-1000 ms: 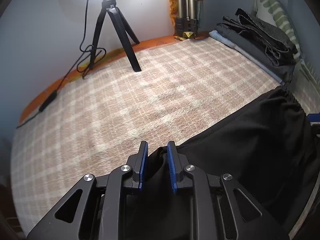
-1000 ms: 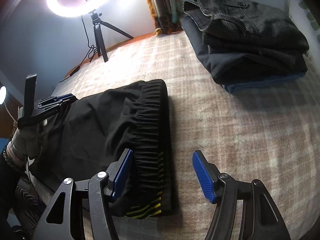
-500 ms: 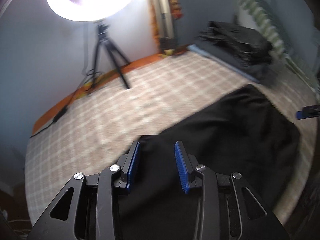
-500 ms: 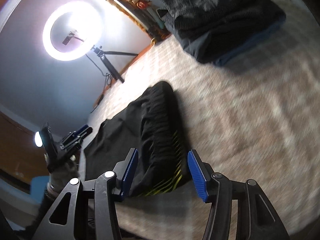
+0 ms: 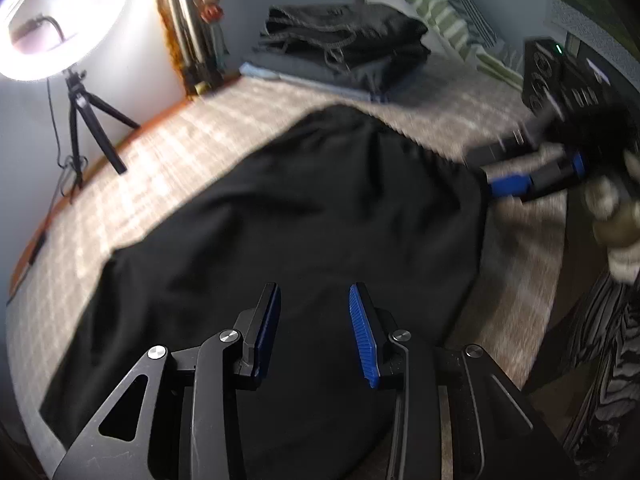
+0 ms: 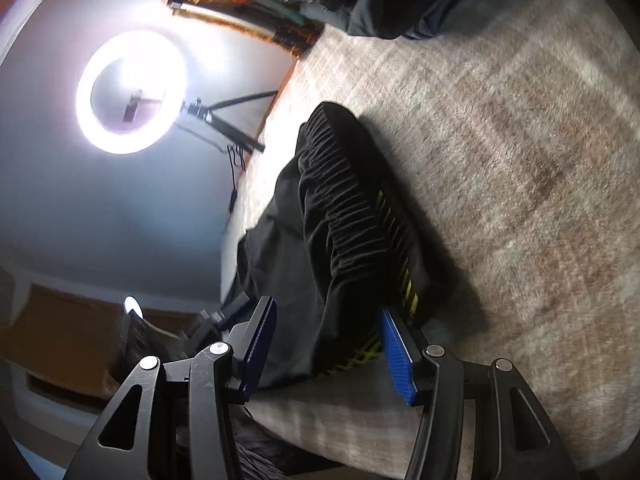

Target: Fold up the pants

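Observation:
Black pants (image 5: 304, 220) lie folded on the plaid bed cover (image 5: 168, 148). Their gathered elastic waistband with yellow stripes (image 6: 352, 216) is at the near edge in the right wrist view. My left gripper (image 5: 314, 328) is open and empty, hovering above the black fabric. My right gripper (image 6: 326, 352) is open, its jaws standing either side of the waistband corner; it also shows in the left wrist view (image 5: 516, 184) at the pants' right edge.
A stack of folded dark clothes (image 5: 344, 52) sits at the far end of the bed. A ring light on a tripod (image 5: 52, 20) stands at the far left edge. A striped pillow (image 5: 436, 8) leans at the back right.
My left gripper let go of the pants, opened and lifted back above them. My right gripper tilted over and moved in around the waistband corner.

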`<state>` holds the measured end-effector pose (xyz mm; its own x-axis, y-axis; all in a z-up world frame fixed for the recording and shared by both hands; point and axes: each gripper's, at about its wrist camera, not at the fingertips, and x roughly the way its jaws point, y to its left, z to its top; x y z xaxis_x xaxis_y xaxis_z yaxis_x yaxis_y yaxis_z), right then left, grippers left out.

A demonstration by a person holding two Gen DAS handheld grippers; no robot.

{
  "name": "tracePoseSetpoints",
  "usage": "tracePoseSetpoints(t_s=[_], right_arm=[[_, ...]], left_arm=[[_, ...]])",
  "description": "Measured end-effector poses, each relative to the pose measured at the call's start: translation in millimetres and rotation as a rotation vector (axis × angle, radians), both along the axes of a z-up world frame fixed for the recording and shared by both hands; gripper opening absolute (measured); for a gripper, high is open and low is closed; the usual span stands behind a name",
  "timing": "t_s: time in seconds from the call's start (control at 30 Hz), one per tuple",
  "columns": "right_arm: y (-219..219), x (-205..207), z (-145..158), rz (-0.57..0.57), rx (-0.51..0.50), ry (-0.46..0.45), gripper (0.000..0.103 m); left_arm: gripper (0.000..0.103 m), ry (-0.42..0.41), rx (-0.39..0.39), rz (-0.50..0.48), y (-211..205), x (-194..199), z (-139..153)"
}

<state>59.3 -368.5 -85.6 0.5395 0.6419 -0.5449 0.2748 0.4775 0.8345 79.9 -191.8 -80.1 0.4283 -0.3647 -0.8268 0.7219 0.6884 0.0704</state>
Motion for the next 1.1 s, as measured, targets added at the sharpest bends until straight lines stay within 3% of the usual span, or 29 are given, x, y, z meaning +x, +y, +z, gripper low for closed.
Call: tracePoseSetpoints(t_s=[0.03,0.1,0.13,0.23,0.3,0.37,0.47,0.53,0.57,0.6,0.63,0.67,0.73,0.83,1.07,1.1], right_arm=[[-1.9,2.0,-1.5,-0.017,0.011,0.000,0.054],[-6.3,4.7,-2.9,-0.044,0.033,-0.003,0.034],[-7.0,6.6,-3.5,-0.050,0.039,-0.006,0.030],[-2.8,7.7,8.9,-0.054,-0.056,-0.042,0.016],[7.9,6.2,27.6,-0.033,-0.210,-0.095,0.009],[29.0,0.4,51.6,0.021,-0.435,-0.155,0.007],[61.1,-6.8,64.6,0.099,-0.746,-0.186,0.006],[71.2,-7.2,56.9,0.165,-0.823,-0.159,0.009],[68.7,-5.7,48.3,0.192,-0.754,-0.136,0.017],[61.6,-7.5,43.7,0.193,-0.700,-0.115,0.036],[52.0,-6.6,38.8,0.171,-0.608,-0.096,0.038],[37.7,-9.8,37.2,0.118,-0.518,-0.097,0.038],[14.1,-16.4,39.2,0.039,-0.431,-0.103,0.038],[-11.3,-22.2,48.7,-0.055,-0.406,-0.115,0.038],[-24.0,-23.5,53.1,-0.102,-0.365,-0.117,0.038],[-23.7,-21.2,52.0,-0.099,-0.353,-0.120,0.038]], left_arm=[[0.034,0.004,0.005,-0.001,0.1,-2.3,-2.7],[0.034,0.013,0.009,0.000,0.7,-4.2,-6.1],[0.034,0.014,0.011,0.001,0.8,-5.0,-7.1],[0.034,0.015,0.012,0.001,2.9,-6.7,-6.9],[0.034,0.015,0.017,-0.001,4.3,-7.9,-7.4],[0.034,0.016,0.024,-0.001,5.5,-8.9,-8.4],[0.034,0.017,0.035,-0.004,7.9,-9.1,-9.4],[0.034,0.015,0.041,-0.004,8.7,-9.3,-9.0],[0.034,0.014,0.040,-0.004,9.0,-9.2,-8.0],[0.034,0.014,0.035,-0.002,9.1,-8.9,-6.3],[0.034,0.014,0.023,-0.001,8.5,-9.0,-2.8],[0.034,0.010,0.007,-0.005,6.0,-10.3,2.2],[0.034,-0.011,-0.014,-0.032,-5.5,-15.5,13.2],[0.045,-0.050,-0.019,-0.100,-30.1,-26.1,23.4],[0.045,-0.089,0.026,-0.271,-116.8,-47.3,14.3],[0.038,-0.079,0.035,-0.270,-122.4,-43.7,10.2]])
